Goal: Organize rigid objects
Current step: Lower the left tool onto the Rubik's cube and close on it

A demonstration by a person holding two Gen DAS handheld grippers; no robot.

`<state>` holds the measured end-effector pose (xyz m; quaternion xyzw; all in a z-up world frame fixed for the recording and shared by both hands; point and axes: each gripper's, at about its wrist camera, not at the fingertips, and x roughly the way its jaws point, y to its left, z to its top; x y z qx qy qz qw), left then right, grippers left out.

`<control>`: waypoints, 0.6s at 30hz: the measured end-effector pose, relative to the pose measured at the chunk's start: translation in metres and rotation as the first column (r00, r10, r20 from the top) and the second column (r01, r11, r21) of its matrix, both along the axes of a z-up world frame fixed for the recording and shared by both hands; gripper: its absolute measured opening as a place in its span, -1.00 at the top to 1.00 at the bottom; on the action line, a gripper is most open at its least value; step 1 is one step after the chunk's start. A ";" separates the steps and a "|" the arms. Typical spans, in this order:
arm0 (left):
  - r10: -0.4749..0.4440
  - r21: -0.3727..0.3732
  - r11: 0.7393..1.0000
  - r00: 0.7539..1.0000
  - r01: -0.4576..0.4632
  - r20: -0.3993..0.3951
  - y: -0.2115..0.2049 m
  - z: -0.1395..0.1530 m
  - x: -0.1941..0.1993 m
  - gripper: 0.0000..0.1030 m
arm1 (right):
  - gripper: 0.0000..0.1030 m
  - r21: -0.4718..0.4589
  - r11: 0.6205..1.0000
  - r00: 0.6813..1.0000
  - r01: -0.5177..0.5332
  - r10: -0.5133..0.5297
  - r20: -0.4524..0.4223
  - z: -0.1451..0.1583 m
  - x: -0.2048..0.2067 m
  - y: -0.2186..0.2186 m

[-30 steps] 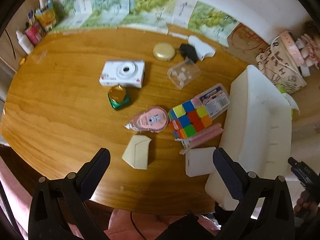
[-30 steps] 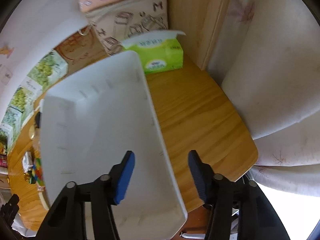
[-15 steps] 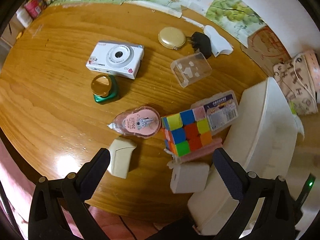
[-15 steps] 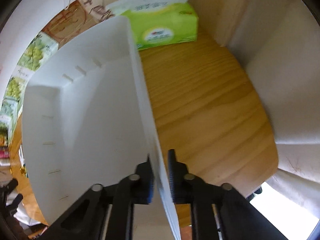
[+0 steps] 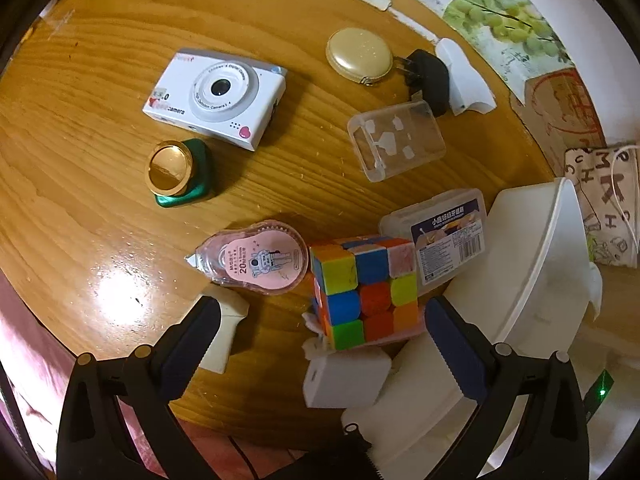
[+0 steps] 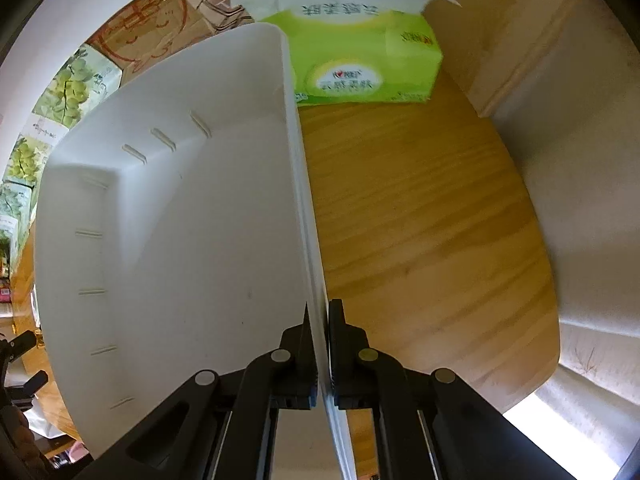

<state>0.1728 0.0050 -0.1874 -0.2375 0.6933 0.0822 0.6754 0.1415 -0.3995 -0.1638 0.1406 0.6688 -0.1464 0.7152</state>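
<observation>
My right gripper [image 6: 319, 320] points down and is shut on the right wall of an empty white bin [image 6: 168, 216], one finger inside and one outside. My left gripper [image 5: 320, 320] hangs open above a colourful puzzle cube [image 5: 366, 286] and a white adapter block [image 5: 344, 378]. Around them on the wooden table [image 5: 80, 200] lie a pink correction tape [image 5: 256, 260], a white toy camera [image 5: 218, 94], a green jar with a gold lid [image 5: 176, 170], a clear case [image 5: 396, 140], a labelled plastic box [image 5: 444, 240] and a cream wedge [image 5: 222, 332]. The bin [image 5: 532, 276] stands right of the cube.
A green tissue pack [image 6: 360, 64] sits behind the bin. A round gold compact [image 5: 358, 56], a black plug [image 5: 426, 78] and a white holder [image 5: 464, 76] lie at the table's far side. A printed bag [image 5: 604, 200] and posters line the wall. A curtain [image 6: 580, 160] hangs to the right.
My right gripper came down over the bin's right wall and closed on it. My left gripper sank and drew nearer to the cube and the items around it, staying open.
</observation>
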 end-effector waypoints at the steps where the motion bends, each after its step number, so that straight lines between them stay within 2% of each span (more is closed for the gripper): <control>1: 0.009 -0.008 1.000 1.000 -0.009 -0.006 0.002 -0.002 0.002 -0.97 | 0.91 -0.002 1.000 1.000 -0.008 0.008 -0.001 -0.003 0.008 0.005; 5: 0.023 -0.019 1.000 0.999 -0.023 -0.024 0.008 -0.006 0.007 -0.97 | 0.91 0.002 0.999 0.999 -0.050 0.050 -0.001 -0.009 0.028 0.024; 10: 0.046 -0.037 0.998 0.998 -0.048 -0.054 0.018 -0.013 0.014 -0.96 | 0.92 -0.009 0.989 0.988 -0.146 0.146 0.053 -0.007 0.064 0.059; 18: 0.052 -0.066 0.996 0.995 -0.058 -0.088 0.026 -0.027 0.029 -0.91 | 0.90 -0.020 0.979 0.977 -0.201 0.202 0.070 -0.011 0.114 0.095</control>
